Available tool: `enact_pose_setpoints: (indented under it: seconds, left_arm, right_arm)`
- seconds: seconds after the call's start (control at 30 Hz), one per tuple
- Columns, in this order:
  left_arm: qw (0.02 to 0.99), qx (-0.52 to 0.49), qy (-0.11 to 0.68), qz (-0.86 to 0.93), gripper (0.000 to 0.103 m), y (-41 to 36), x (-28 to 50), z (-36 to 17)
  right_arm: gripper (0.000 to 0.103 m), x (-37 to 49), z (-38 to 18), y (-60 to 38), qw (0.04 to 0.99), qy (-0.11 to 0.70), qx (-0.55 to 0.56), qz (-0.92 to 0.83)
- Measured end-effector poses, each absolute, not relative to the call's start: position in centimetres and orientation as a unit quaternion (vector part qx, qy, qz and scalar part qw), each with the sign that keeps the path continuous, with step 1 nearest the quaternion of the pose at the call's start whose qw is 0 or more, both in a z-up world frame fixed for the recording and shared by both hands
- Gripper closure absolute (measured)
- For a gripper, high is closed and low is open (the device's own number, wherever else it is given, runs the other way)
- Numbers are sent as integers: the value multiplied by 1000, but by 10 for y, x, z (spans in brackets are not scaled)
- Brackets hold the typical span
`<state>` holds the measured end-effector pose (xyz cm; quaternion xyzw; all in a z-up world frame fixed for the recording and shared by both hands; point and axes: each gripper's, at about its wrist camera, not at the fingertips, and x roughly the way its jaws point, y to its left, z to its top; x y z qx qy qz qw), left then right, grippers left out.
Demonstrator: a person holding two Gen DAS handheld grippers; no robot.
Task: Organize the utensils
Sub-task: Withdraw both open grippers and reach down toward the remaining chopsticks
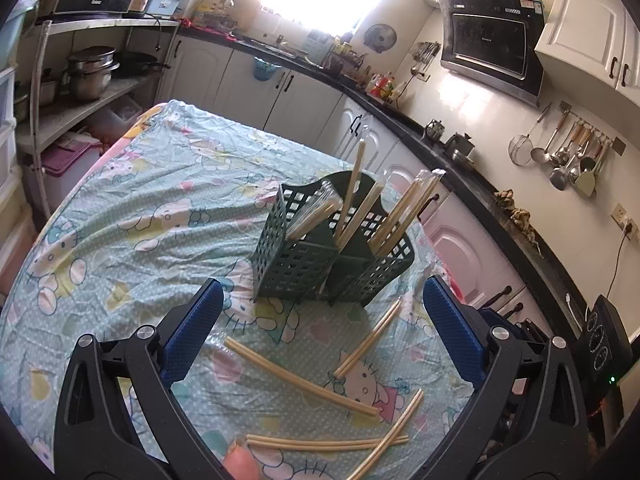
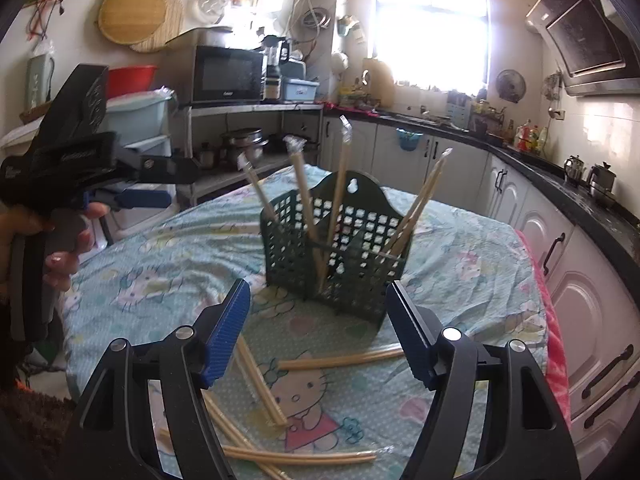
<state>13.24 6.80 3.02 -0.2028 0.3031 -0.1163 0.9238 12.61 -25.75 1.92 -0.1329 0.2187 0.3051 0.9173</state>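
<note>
1. The left gripper [image 1: 320, 320] hangs above the cloth-covered counter [image 1: 140, 200] with its jaws wide apart and nothing between them. In the right wrist view the same gripper [image 2: 132, 198] sits off to the left, well clear of the caddy; it should stay there so both tools do not crowd one pair.

2. Several wrapped chopstick pairs lie loose on the cloth in front of the caddy. The long pair [image 1: 300, 376] running diagonally lies apart from the rest and looks the easiest pick. The crossed pairs [image 1: 340, 440] nearer the camera overlap, so lifting one would likely drag another.

3. The dark green utensil caddy [image 2: 336, 256] stands upright in the middle of the counter, already holding several wrapped chopsticks [image 2: 340, 184] that lean outward in different compartments.

4. The right gripper [image 2: 318, 332] hovers over the loose pairs, jaws apart and empty, with a pair [image 2: 340, 360] lying crosswise just below it.

5. Judged advice: close across a pair's middle, squarely over its width, since the plastic sleeve looks slippery. Then tip it upright and lower it into a compartment with room, avoiding the leaning sticks.
</note>
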Motion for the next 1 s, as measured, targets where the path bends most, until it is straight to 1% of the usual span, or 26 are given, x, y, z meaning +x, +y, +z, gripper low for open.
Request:
enact_pose_setpoints:
  seconds: [0.17, 0.3, 0.73, 1.0]
  left_arm:
    - [923, -196, 313, -112, 11, 67, 130, 22]
    - [921, -191, 323, -108, 11, 67, 131, 15]
    - [906, -183, 371, -93, 11, 67, 140, -20]
    - [886, -203, 409, -81, 11, 78, 146, -44]
  right_arm:
    - [34, 118, 10, -249, 907, 230, -145, 321]
    - [30, 111, 1, -243, 896, 240, -160, 336]
    - [30, 86, -32, -225, 851, 277, -227, 385]
    - [30, 65, -58, -215, 808, 299, -290, 417]
